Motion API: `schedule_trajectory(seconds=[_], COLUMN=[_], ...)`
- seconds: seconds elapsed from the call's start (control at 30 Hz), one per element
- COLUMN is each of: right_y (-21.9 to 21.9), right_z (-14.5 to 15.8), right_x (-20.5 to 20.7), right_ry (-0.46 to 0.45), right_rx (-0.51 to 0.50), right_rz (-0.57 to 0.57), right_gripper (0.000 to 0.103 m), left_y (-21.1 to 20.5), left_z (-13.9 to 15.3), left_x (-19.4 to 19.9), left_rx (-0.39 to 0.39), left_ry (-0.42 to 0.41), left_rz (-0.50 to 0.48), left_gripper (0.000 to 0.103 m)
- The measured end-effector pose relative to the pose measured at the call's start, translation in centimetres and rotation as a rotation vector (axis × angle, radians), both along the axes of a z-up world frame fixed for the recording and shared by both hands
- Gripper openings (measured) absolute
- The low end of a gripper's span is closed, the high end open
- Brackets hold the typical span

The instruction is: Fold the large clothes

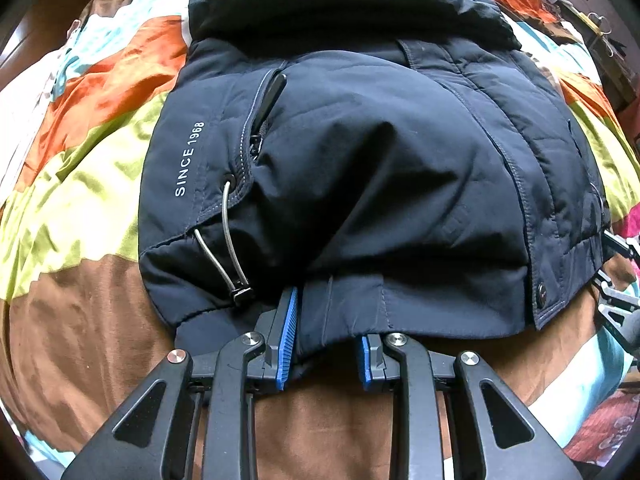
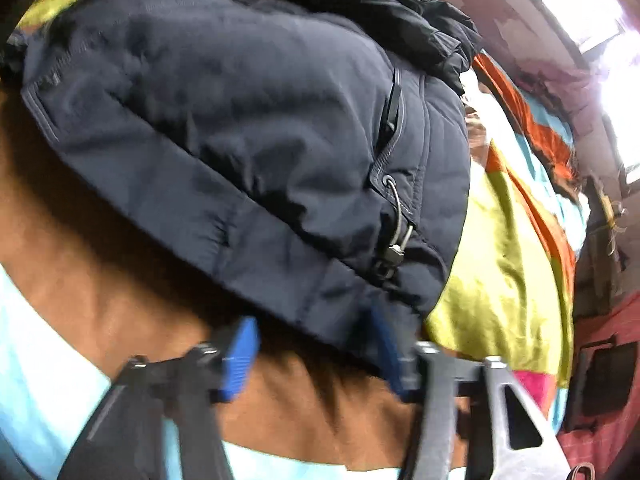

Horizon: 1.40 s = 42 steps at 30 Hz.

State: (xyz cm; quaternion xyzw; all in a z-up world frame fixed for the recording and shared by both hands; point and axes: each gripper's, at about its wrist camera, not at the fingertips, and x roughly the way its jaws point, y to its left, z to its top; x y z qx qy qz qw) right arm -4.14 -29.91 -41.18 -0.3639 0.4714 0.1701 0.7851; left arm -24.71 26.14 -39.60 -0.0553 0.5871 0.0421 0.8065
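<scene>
A dark navy padded jacket (image 1: pixel 380 168) lies folded on a multicoloured bedspread (image 1: pixel 80 160), with "SINCE 1968" printed on its left side and a drawcord toggle (image 1: pixel 240 292) at the hem. My left gripper (image 1: pixel 326 344) is open at the near hem, its blue pads either side of a fold of hem fabric without pinching it. In the right wrist view the jacket (image 2: pixel 240 140) fills the upper left. My right gripper (image 2: pixel 316 352) is open at the jacket's lower edge, with the hem lying between its blue pads. That view is motion-blurred.
The bedspread (image 2: pixel 500 260) has brown, yellow-green, orange and light blue patches. The right gripper's frame (image 1: pixel 620 300) shows at the right edge of the left wrist view. Dark furniture and clutter (image 2: pixel 600 380) stand beyond the bed on the right.
</scene>
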Motion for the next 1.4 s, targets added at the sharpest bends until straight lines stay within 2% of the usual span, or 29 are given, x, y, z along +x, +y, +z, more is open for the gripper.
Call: schedule_trajectory(seconds=[0.1, 0.13, 0.2, 0.27, 0.4, 0.6, 0.8, 1.03, 1.23, 1.3, 1.4], right_y=[0.3, 0.2, 0.0, -0.5, -1.5, -1.2, -0.2, -0.7, -0.6, -0.6, -0.5], right_z=[-0.4, -0.4, -0.1, 1.2, 5.0, 9.0, 9.2, 10.2, 11.0, 11.0, 11.0], right_x=[0.6, 1.2, 2.2, 3.1, 4.7, 6.9, 10.4, 11.5, 12.0, 12.2, 12.3], right_ry=[-0.014, 0.002, 0.042, 0.091, 0.131, 0.174, 0.238, 0.279, 0.281, 0.283, 0.283], right_rx=[-0.003, 0.018, 0.073, 0.149, 0.273, 0.306, 0.311, 0.388, 0.398, 0.398, 0.395], right_rz=[0.009, 0.003, 0.0, -0.033, -0.069, 0.026, 0.071, -0.016, -0.02, -0.018, -0.014], right_gripper=[0.043, 0.036, 0.014, 0.009, 0.008, 0.008, 0.008, 0.008, 0.008, 0.008, 0.008], left_y=[0.0, -0.1, -0.1, 0.0, 0.4, 1.2, 2.0, 1.7, 0.5, 0.2, 0.1], left_z=[-0.2, -0.3, -0.2, 0.0, 1.3, 3.8, 4.2, 4.1, 3.6, 3.4, 3.0], left_x=[0.2, 0.2, 0.2, 0.2, 0.3, 2.3, 4.5, 3.1, 1.2, 0.7, 0.2], left_rx=[0.005, 0.005, 0.002, -0.008, -0.034, -0.083, -0.121, -0.114, -0.046, -0.028, -0.013], left_ry=[0.002, 0.004, 0.007, 0.009, 0.007, -0.016, 0.003, 0.029, 0.017, 0.002, -0.002], left_rz=[-0.005, -0.009, -0.021, -0.036, -0.05, -0.057, -0.063, -0.087, -0.143, -0.162, -0.163], left_gripper=[0.023, 0.023, 0.023, 0.023, 0.022, 0.017, 0.017, 0.018, 0.026, 0.033, 0.038])
